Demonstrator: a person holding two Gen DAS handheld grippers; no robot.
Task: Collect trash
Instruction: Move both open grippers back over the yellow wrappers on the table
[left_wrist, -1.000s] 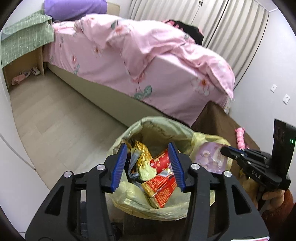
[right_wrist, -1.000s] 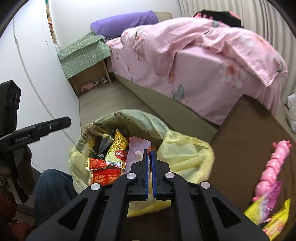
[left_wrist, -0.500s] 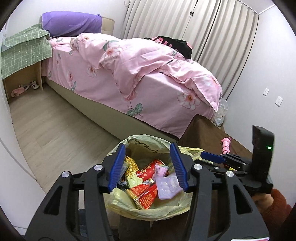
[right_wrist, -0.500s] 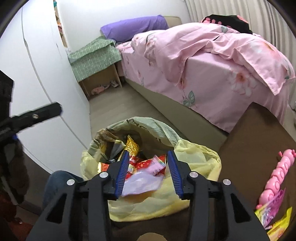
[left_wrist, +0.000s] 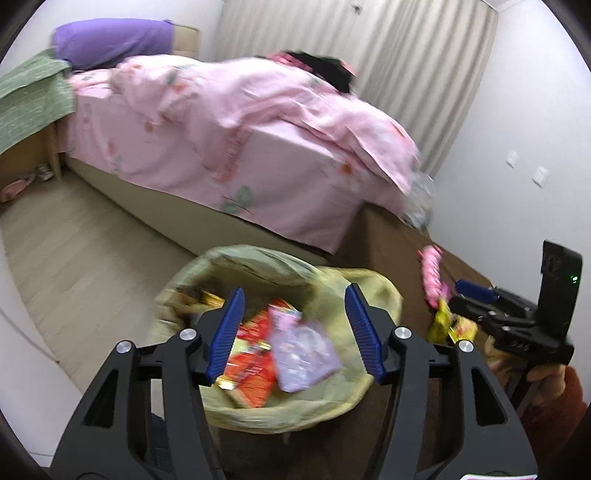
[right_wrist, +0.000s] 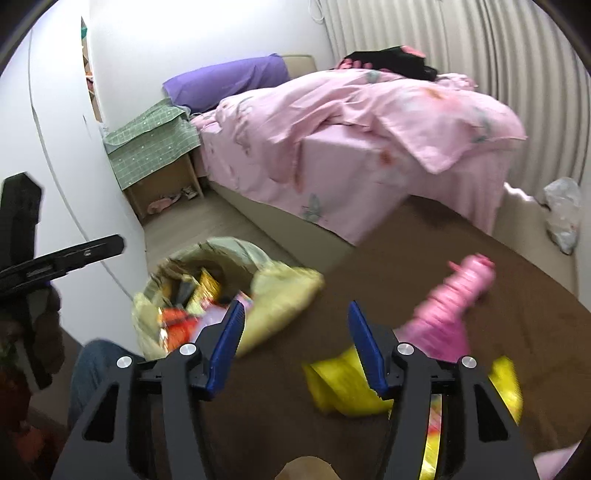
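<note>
Yellow crinkly snack wrappers (right_wrist: 343, 384) lie flat on the brown table (right_wrist: 480, 280), just beside a pink segmented plastic toy (right_wrist: 458, 295) — next trash to grab, I'd judge. Blurred frame, so the exact count is unclear; at least two yellow pieces, one partly behind the right gripper (right_wrist: 295, 339). Its jaws are spread wide, nothing between them, hovering above the table near the closest wrapper.

Handling guess: thin foil-plastic film, near weightless, floppy, slick. Lying flat makes it hard to get under — best to pinch a raised crumpled edge or corner, not the flat middle. Light squeeze is enough; not fragile.

Yellow-green plastic trash bag (left_wrist: 258, 413) sits at the table edge, mouth open, already holding red and gold wrappers (left_wrist: 251, 365) and a pale purple packet (left_wrist: 306, 354). Left gripper (left_wrist: 295, 332) hangs over the bag mouth, jaws also spread and empty.

Risk: wrapper slipping out on the carry, or the pink toy getting snagged with it since they're close.

Pink-quilted bed (left_wrist: 236, 122) behind, not involved.
</note>
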